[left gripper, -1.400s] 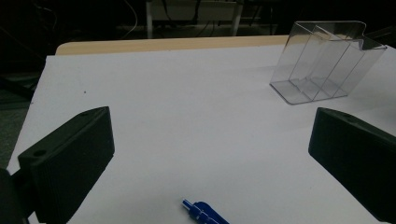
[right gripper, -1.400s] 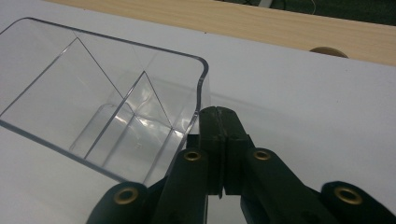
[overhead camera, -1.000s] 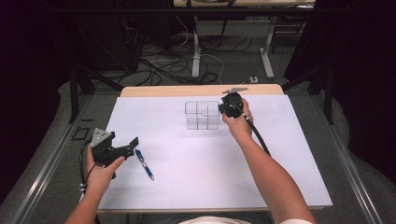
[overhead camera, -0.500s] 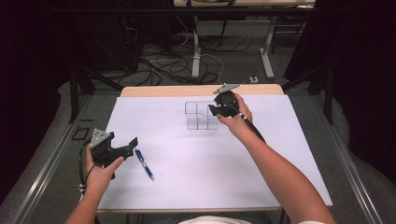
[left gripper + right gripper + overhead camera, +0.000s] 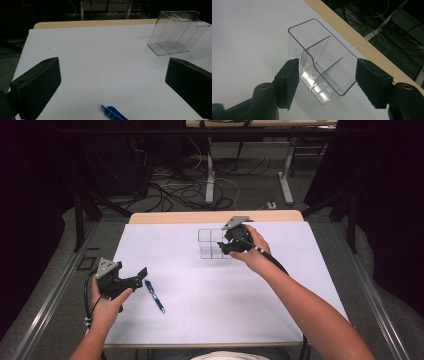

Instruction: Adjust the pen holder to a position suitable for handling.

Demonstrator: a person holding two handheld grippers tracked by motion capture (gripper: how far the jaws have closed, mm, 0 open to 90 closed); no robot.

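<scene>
The table (image 5: 210,320), white-topped with a wooden far edge, carries two items. The clear plastic divided organiser (image 5: 322,67) stands near the far edge, centre. My right gripper (image 5: 327,82) is over it, jaws wide apart, one on each side of its walls, no contact evident; it holds nothing. I judge the organiser light, rigid, slick and prone to cracking: grip across two opposite outer walls, low, with moderate force. My left gripper (image 5: 110,82) hovers at the near left, jaws fully spread and empty, just above the blue pen (image 5: 154,295).
</scene>
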